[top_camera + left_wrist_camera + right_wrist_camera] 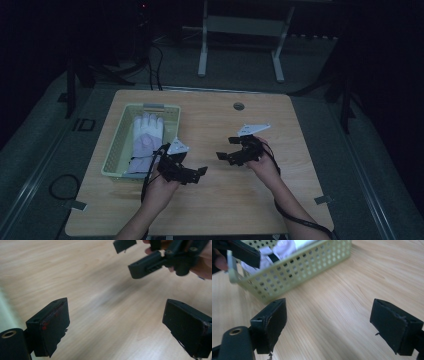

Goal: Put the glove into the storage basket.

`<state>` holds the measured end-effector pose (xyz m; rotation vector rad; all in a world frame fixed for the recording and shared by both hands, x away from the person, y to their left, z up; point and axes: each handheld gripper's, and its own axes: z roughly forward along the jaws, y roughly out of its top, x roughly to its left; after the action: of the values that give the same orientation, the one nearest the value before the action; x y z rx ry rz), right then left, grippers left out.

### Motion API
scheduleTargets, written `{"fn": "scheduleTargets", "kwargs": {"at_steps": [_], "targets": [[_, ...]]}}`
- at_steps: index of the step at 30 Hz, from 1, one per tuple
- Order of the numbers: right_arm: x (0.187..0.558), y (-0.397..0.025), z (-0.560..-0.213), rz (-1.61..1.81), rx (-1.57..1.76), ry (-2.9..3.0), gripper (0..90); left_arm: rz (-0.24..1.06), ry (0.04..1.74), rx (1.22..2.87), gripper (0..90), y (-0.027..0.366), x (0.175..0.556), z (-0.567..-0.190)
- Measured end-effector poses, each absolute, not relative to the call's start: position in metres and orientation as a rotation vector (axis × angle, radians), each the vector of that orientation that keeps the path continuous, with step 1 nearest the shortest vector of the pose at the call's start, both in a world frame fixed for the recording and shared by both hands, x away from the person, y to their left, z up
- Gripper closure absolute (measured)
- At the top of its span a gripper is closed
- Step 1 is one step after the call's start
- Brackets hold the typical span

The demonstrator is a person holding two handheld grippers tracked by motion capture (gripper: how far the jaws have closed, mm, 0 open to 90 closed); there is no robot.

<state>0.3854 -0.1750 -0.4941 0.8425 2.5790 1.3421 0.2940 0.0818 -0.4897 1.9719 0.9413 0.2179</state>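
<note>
A pale green perforated basket point(116, 150) stands on the left part of the wooden table point(220, 200), and a white glove point(145, 137) lies inside it. My left gripper point(199, 173) hovers just right of the basket's near corner, open, with only bare wood between its jaws point(115, 327). My right gripper point(225, 148) is held near the table's middle, open and empty, its jaws pointing left toward the basket point(294, 270). In the left gripper view the right gripper point(140, 257) and its hand appear at the top right.
A small round grommet point(238, 106) sits near the table's far edge. Beyond the table stands a white metal frame point(240, 45) on a grey floor, with black cables point(155, 65) trailing at the back left.
</note>
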Motion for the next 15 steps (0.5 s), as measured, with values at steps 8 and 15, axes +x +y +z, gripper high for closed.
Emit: {"fn": "scheduleTargets", "kwargs": {"at_steps": [8, 15], "targets": [[0.377, -0.192, -0.513, 1.314, 0.846, 2.602, 14.1, 0.159, 0.833, 2.021, 7.7, 0.061, 0.287, -0.507], [0.368, -0.199, -0.529, 1.318, 0.854, 2.617, 14.1, 0.089, 0.763, 2.043, 7.7, 0.045, 0.282, -0.524]]}}
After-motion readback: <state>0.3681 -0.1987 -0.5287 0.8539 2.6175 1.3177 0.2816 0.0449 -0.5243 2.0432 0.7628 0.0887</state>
